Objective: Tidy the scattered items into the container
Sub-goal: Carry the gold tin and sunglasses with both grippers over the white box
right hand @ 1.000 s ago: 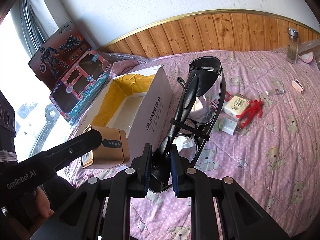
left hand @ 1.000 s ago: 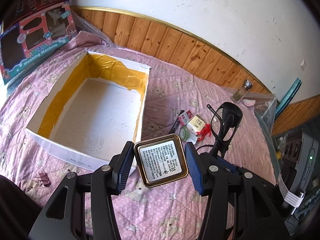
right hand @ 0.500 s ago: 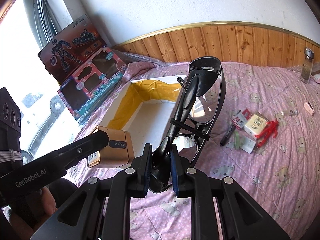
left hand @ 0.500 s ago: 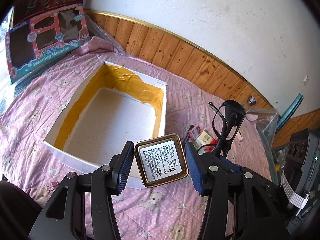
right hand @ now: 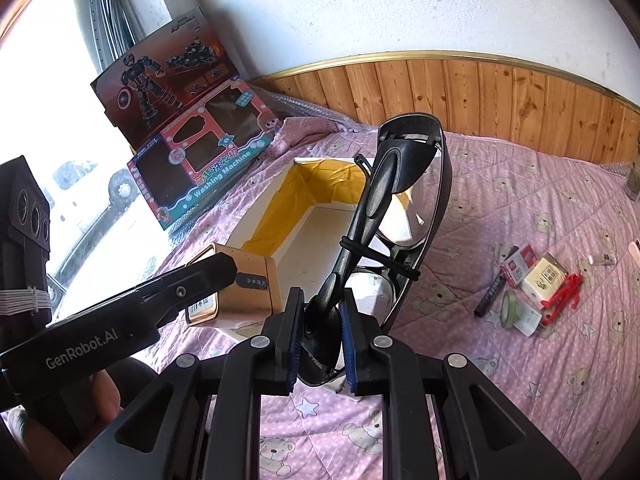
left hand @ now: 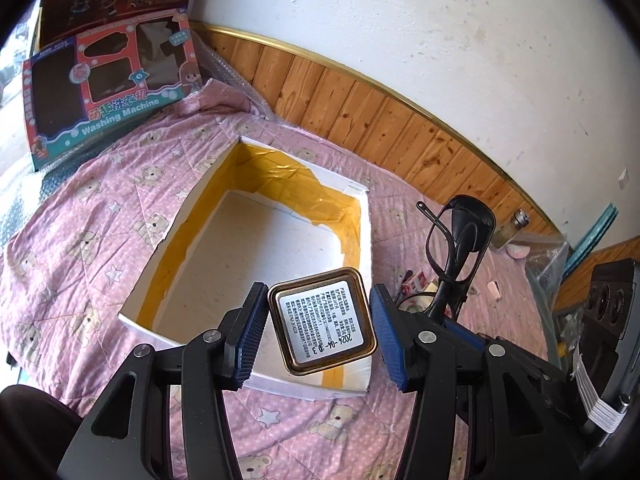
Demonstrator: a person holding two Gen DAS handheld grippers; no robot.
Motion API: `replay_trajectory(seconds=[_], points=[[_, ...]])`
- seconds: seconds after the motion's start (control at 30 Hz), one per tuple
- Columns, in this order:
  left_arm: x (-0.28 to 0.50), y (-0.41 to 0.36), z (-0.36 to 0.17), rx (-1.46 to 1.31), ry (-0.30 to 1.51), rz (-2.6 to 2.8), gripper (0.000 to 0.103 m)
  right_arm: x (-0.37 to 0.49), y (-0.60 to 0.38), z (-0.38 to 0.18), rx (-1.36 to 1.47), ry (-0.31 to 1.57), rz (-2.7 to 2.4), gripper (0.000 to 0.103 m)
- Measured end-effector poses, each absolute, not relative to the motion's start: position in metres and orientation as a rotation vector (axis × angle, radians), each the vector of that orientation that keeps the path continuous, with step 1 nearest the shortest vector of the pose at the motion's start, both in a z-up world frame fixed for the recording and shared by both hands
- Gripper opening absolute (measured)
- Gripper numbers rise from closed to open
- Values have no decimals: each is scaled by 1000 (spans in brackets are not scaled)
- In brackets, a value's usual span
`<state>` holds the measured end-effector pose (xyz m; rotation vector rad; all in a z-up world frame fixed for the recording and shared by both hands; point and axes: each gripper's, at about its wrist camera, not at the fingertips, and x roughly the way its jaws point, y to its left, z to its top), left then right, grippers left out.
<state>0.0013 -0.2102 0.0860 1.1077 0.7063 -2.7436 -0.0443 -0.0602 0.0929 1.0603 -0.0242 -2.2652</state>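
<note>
A white cardboard box point(left hand: 362, 216) lined with yellow tape lies open on the pink bedspread; it also shows in the right wrist view point(right hand: 272, 200). My left gripper point(left hand: 320, 330) has opened; the gold tin point(left hand: 323, 321) sits tilted between its pads, above the box's near edge. The tin point(right hand: 248, 284) and left gripper show in the right wrist view. My right gripper point(right hand: 320, 330) is shut on black safety glasses point(right hand: 404, 216), held upright beside the box. The glasses show in the left wrist view point(left hand: 460, 248).
Scattered items lie right of the box: a marker point(right hand: 490, 294), a red-white pack point(right hand: 520, 266), a cream box point(right hand: 546, 276), a red toy point(right hand: 562, 294), a tape roll point(right hand: 510, 308). Toy boxes point(left hand: 100, 84) lean at the far left. A glass jar point(left hand: 512, 228) stands by the wood-panelled wall.
Both grippers have risen and moved toward the box. The left gripper's jaws have spread and the gold tin has tilted between them. The right gripper still holds the glasses.
</note>
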Motion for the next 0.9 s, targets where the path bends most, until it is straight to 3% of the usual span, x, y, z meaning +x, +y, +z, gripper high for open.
replay_trajectory(seconds=[0.9], points=[[-68, -269, 26, 1344, 670, -2593, 54, -94, -145, 51, 1198, 184, -2107, 19]])
